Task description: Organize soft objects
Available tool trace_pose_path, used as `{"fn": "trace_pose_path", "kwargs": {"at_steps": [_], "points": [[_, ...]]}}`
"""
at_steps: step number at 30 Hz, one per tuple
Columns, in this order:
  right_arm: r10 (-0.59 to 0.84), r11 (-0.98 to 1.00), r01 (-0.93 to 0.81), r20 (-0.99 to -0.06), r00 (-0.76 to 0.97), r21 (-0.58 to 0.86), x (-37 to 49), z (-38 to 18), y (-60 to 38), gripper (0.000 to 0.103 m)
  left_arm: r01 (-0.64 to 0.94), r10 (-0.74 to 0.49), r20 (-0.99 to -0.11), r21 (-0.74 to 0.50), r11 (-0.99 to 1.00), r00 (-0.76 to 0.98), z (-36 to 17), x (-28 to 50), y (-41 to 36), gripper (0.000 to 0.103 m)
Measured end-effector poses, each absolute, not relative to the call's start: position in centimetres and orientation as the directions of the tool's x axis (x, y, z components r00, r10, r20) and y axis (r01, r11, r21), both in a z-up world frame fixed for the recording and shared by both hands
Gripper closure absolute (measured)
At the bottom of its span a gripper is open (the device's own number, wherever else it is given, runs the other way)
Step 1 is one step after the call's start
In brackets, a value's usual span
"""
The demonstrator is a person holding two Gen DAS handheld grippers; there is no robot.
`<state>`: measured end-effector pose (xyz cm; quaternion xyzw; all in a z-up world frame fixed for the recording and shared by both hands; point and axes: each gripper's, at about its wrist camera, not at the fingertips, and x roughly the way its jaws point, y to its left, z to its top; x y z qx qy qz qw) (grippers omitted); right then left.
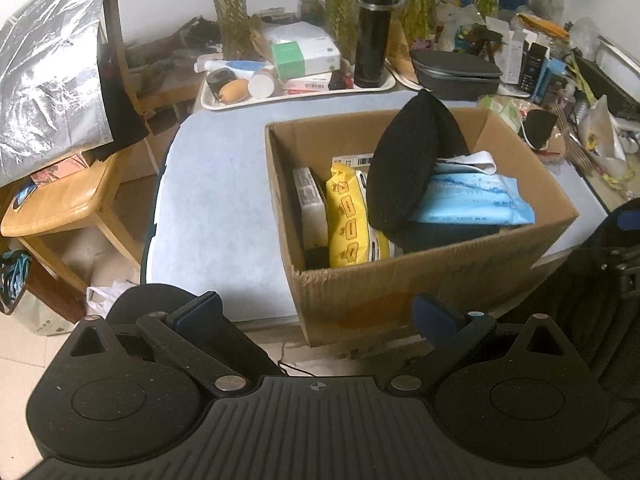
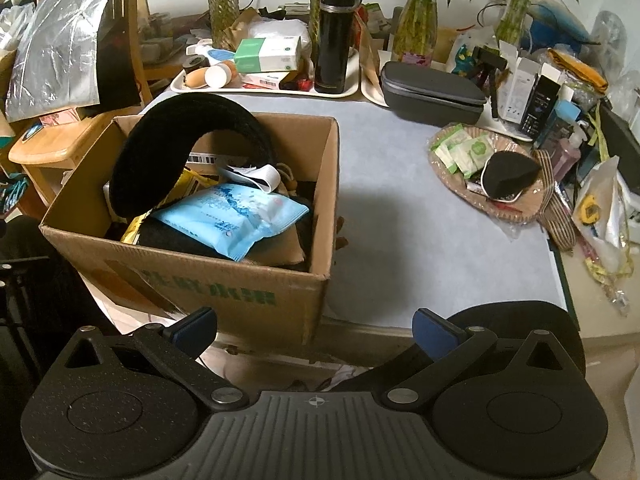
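An open cardboard box [image 1: 400, 280] stands at the near edge of the blue-grey table [image 1: 216, 200]; it also shows in the right wrist view [image 2: 224, 292]. Inside lie a black curved neck pillow [image 1: 404, 168] [image 2: 160, 148], a blue wipes pack [image 1: 472, 200] [image 2: 236, 212], a yellow pack [image 1: 348, 220] and a white strap [image 2: 256, 176]. My left gripper [image 1: 316, 316] is open and empty, in front of the box. My right gripper [image 2: 316, 326] is open and empty, near the box's right front corner.
A tray [image 2: 280, 88] with a black flask [image 2: 334, 40], boxes and bottles stands at the back. A grey case [image 2: 432, 92] and a woven mat with sachets and a black pouch [image 2: 508, 172] lie right. A wooden stool [image 1: 64, 204] stands left.
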<state>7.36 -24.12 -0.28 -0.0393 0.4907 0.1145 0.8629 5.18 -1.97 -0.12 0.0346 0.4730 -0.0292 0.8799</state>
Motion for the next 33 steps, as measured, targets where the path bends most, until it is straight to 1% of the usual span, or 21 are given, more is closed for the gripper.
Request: {"fn": "trace_pose_path", "kwargs": {"at_steps": [28,33], "points": [[0.172,0.968,-0.245,-0.847,0.504,0.052,7.26,0.31,-23.96,0.0,0.082,-0.023,-0.838,0.026,0.996,0.546,-0.17,5.01,-1.83,0.0],[0.173,0.968,-0.244,-0.845,0.506,0.051,7.22,0.36,-23.85,0.0,0.071,-0.026,-0.821,0.017,0.997,0.571,0.1,4.84,-1.73,0.0]]}}
